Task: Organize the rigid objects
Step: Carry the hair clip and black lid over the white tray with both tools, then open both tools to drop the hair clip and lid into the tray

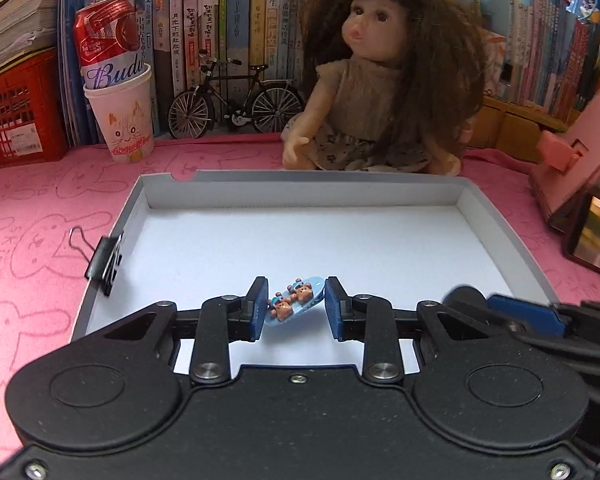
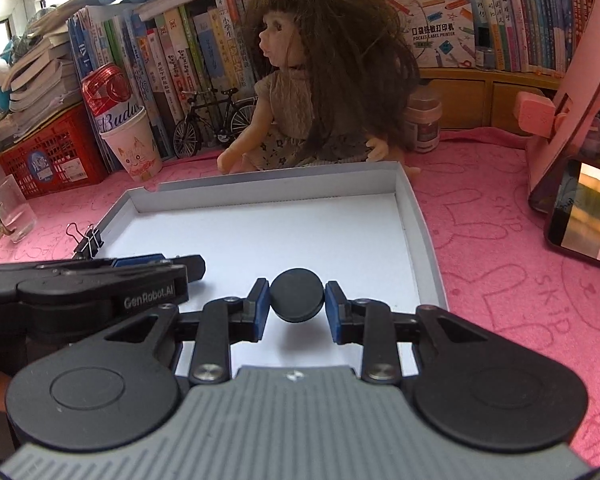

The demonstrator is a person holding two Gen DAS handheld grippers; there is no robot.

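Note:
My left gripper (image 1: 296, 307) is shut on a light blue oval hair clip with two small brown bears (image 1: 294, 299), held tilted just above the floor of a shallow white box lid (image 1: 300, 190). My right gripper (image 2: 297, 305) is shut on a black round disc (image 2: 297, 295), held above the same lid (image 2: 424, 240) near its front. The left gripper also shows in the right wrist view (image 2: 188, 266), to the left of the right one. The right gripper's finger shows at the right edge of the left wrist view (image 1: 528, 312).
A black binder clip (image 1: 106, 266) is clamped on the lid's left wall. A doll (image 1: 384, 80) sits behind the lid. A beer can in a paper cup (image 1: 118, 80), a model bicycle (image 1: 236, 100), books, a red crate (image 1: 16, 120) and a phone (image 2: 588, 216) surround it on the pink cloth.

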